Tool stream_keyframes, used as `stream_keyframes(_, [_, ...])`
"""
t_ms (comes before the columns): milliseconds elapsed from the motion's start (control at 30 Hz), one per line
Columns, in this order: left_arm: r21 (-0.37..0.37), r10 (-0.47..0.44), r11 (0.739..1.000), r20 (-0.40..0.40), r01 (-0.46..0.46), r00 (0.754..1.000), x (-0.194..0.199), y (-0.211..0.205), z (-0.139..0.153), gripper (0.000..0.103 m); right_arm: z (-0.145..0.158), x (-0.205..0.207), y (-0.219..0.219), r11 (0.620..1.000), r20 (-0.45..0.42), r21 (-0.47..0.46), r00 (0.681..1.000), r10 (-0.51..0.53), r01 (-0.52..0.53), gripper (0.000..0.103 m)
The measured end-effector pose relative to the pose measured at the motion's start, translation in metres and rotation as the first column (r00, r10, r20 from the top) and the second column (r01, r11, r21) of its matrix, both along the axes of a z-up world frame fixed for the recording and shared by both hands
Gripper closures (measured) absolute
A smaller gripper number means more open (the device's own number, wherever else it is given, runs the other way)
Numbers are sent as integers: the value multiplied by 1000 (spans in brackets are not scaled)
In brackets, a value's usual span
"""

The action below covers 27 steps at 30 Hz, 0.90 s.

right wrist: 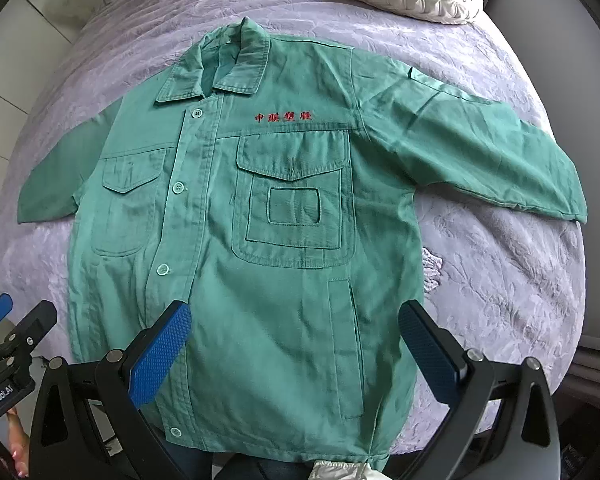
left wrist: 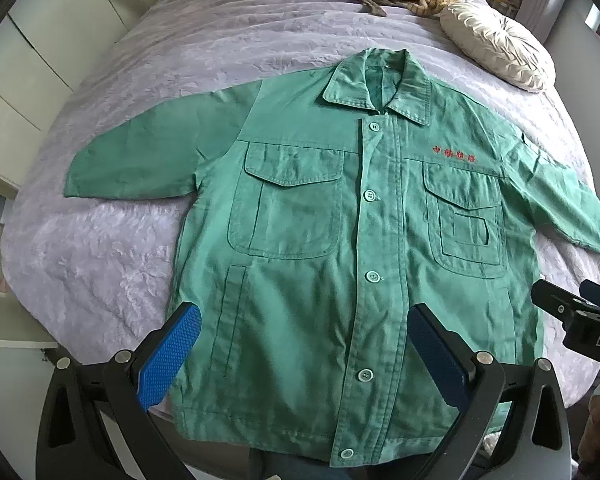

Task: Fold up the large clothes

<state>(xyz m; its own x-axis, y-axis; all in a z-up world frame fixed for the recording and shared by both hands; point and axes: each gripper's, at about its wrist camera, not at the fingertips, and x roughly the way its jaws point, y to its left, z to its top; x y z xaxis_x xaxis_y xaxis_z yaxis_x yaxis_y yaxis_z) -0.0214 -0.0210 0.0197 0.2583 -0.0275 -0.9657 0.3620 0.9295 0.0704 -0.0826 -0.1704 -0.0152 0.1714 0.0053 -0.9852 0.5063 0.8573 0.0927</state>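
From the left wrist we see our left gripper (left wrist: 300, 352) spread wide and empty above the hem of the green work jacket (left wrist: 340, 240), flat on the lilac bedspread (left wrist: 100, 248). From the right wrist, our right gripper (right wrist: 296, 344) likewise gapes empty over the jacket's hem.

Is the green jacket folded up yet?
No, the green jacket lies spread flat on the bed, both sleeves out, buttoned.

Lilac-covered bed (left wrist: 148, 80), round cushion (left wrist: 496, 46), white cabinets (left wrist: 32, 60)
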Motion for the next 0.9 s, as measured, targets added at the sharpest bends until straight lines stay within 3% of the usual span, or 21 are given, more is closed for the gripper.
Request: stream_keyframes(900, [0, 0, 1000, -11, 0, 1000, 1, 0, -6, 0, -4, 2, -1, 1000, -9, -1, 1000, -3, 3, 0])
